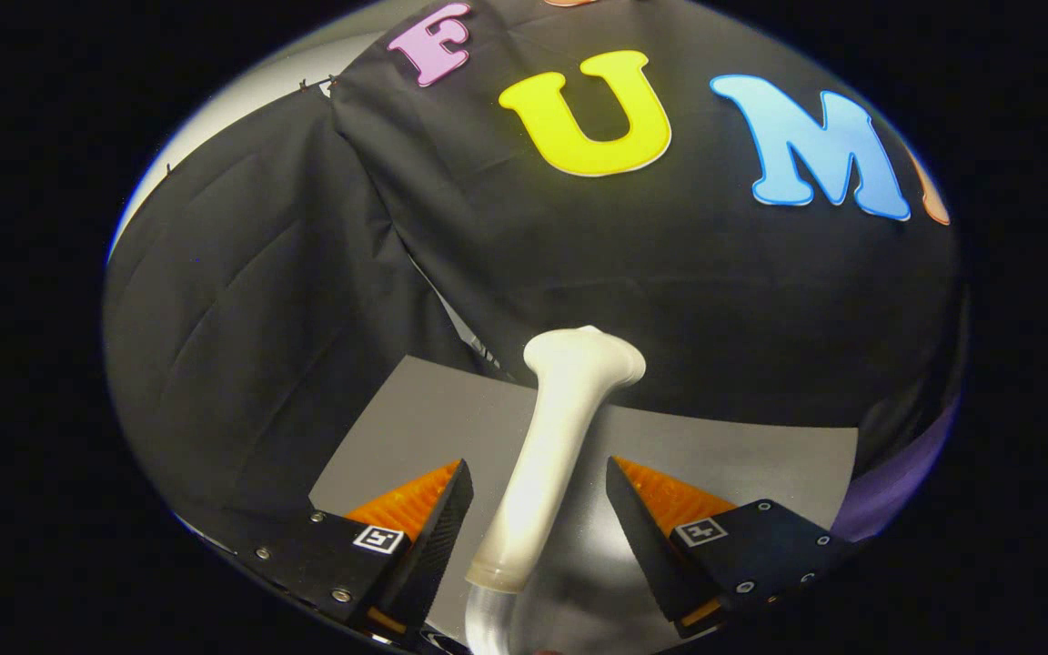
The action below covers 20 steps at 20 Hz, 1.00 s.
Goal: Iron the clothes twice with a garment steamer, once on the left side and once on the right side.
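A white garment steamer (549,437) lies on the grey table (760,455), its flared head pointing away toward the black cloth wall. Its handle runs back between my fingers, and a clear hose (488,623) leaves its near end. My gripper (539,466) is open, one finger on each side of the handle. The left finger (438,537) is close beside the handle, and the right finger (638,537) stands apart from it with a gap. Neither finger presses on it. A strip of purple fabric (897,491) shows past the table's right edge.
Black cloth (242,346) hangs close behind and to the left of the table. The steamer's head nearly reaches it. Bare grey table lies to both sides of the steamer.
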Each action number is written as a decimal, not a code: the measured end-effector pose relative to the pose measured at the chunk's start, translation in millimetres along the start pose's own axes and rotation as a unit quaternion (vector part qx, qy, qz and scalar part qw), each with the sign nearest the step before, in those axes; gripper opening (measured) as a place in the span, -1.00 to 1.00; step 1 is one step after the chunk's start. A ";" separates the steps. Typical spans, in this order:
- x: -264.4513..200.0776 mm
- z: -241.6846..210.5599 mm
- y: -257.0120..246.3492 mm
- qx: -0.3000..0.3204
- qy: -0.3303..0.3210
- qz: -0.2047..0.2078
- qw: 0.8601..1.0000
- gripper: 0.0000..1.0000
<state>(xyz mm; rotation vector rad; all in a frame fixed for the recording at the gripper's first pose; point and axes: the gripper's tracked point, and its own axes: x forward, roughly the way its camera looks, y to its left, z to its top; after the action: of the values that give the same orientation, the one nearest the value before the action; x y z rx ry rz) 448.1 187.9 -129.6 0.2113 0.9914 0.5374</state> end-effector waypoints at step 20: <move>-22.3 -26.3 23.1 0.044 -0.024 0.054 0.997 -0.19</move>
<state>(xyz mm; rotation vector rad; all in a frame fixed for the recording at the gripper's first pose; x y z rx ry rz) 408.8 194.1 -118.0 0.3564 0.9612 0.5863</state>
